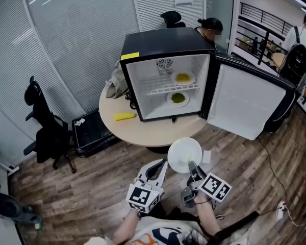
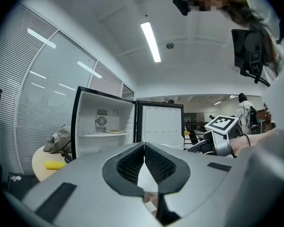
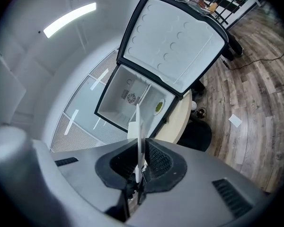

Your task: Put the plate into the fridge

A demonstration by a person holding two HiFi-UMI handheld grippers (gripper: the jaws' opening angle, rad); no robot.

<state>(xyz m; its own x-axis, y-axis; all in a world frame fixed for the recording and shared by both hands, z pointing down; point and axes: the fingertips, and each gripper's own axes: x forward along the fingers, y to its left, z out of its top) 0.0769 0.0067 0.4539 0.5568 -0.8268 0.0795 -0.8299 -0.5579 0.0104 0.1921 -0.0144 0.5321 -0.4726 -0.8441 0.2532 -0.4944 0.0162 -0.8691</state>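
Jaws: your right gripper [image 1: 192,165] pinches the plate [image 1: 183,153] by its rim, likely for carrying to the open fridge [image 1: 163,44]; your left gripper [image 1: 162,165] is pressed together, empty, spare.

White plate [image 1: 184,154]. Black fridge [image 1: 163,45], white inside, yellow tag [image 1: 129,56] on top edge. Beige table [image 1: 143,131], yellow item [image 1: 124,116] on it. Brown plank floor [image 1: 86,193]. Black-and-white square markers on left gripper [image 1: 164,162] and right gripper [image 1: 191,164]. Black chair [image 1: 43,131].

Bright ceiling striplight [image 2: 150,41], fisheye-warped edges
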